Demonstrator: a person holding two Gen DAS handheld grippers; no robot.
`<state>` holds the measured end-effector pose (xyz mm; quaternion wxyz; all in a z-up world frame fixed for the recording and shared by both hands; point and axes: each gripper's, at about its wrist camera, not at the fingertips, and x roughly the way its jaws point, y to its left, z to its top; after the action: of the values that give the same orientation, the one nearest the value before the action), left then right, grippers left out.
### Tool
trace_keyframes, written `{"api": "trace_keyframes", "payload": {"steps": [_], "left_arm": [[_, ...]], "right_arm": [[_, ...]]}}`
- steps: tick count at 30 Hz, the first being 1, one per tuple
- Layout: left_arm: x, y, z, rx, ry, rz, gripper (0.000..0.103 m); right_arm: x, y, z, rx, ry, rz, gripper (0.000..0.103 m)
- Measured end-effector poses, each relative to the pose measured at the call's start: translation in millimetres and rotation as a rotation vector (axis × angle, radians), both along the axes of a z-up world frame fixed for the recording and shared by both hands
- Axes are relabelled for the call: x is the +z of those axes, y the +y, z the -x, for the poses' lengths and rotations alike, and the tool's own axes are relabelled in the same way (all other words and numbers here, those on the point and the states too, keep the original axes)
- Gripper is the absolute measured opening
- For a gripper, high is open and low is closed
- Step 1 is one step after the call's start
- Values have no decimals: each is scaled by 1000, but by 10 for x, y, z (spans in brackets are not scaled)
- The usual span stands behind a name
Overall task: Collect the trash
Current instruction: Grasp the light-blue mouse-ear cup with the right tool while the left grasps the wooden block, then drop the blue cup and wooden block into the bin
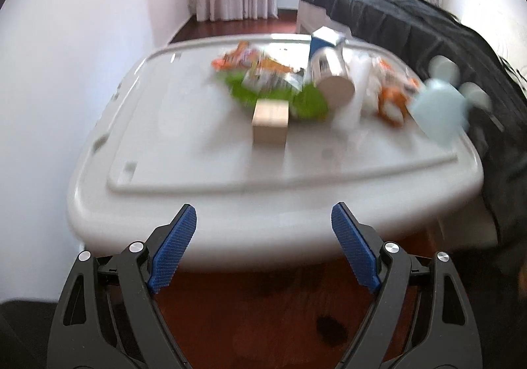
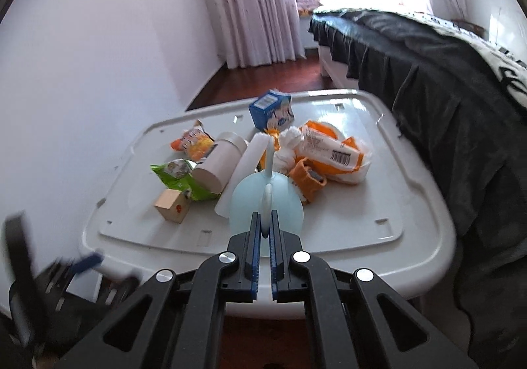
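Observation:
Trash lies in a heap on a white plastic lid top (image 2: 362, 227): a green wrapper (image 2: 179, 178), an orange snack bag (image 2: 194, 140), a white-and-orange pack (image 2: 332, 151), a blue carton (image 2: 270, 109), a lying canister (image 2: 220, 161) and a wooden block (image 2: 172, 206). My right gripper (image 2: 265, 224) is shut on the white edge of a pale blue round plastic piece (image 2: 266, 201), held above the top's near side. The same piece (image 1: 438, 112) shows blurred at the right of the left wrist view. My left gripper (image 1: 263, 220) stands open and empty before the top's near rim, short of the block (image 1: 270, 123).
A bed with a dark cover (image 2: 444, 79) runs along the right side, close to the top's edge. A white wall (image 2: 82, 72) stands on the left, curtains (image 2: 253, 6) at the back. Red-brown floor (image 1: 263, 319) lies below the near rim.

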<state>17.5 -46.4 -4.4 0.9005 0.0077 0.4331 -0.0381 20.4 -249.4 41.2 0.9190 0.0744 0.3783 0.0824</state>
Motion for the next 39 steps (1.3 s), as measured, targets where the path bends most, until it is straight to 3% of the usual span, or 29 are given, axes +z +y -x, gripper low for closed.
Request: {"api": "trace_keyframes", "payload": {"steps": [5, 8, 9, 11, 12, 15, 20, 25, 31, 35, 39], "left_arm": [[-155, -219, -544, 34, -52, -72, 82], [-320, -215, -829, 56, -20, -63, 82], [-370, -197, -917, 63, -10, -51, 77], [-444, -188, -1045, 64, 2, -45, 54], [-481, -185, -1106, 55, 12, -39, 38], [-492, -143, -1154, 43, -12, -20, 36], [-383, -25, -898, 28, -25, 0, 35], [-28, 96, -366, 9, -34, 22, 35], [334, 159, 312, -19, -72, -25, 35], [369, 209, 650, -30, -38, -27, 35], [221, 286, 841, -27, 26, -10, 35]], "right_arm": [[-32, -144, 104, -9, -13, -50, 5], [-105, -202, 88, -12, -1, -77, 5], [-116, -205, 85, -13, 2, -79, 5], [-145, -208, 64, -12, 10, -84, 5], [-157, -203, 55, -9, 14, -87, 5], [-180, -169, 45, -2, 23, -87, 5], [-183, -147, 62, 5, 22, -77, 5], [-132, -113, 142, 21, 5, -72, 5], [36, -12, 410, 72, -15, -62, 5], [125, 67, 652, 111, -3, -56, 5], [144, 193, 927, 161, 28, -33, 5]]}}
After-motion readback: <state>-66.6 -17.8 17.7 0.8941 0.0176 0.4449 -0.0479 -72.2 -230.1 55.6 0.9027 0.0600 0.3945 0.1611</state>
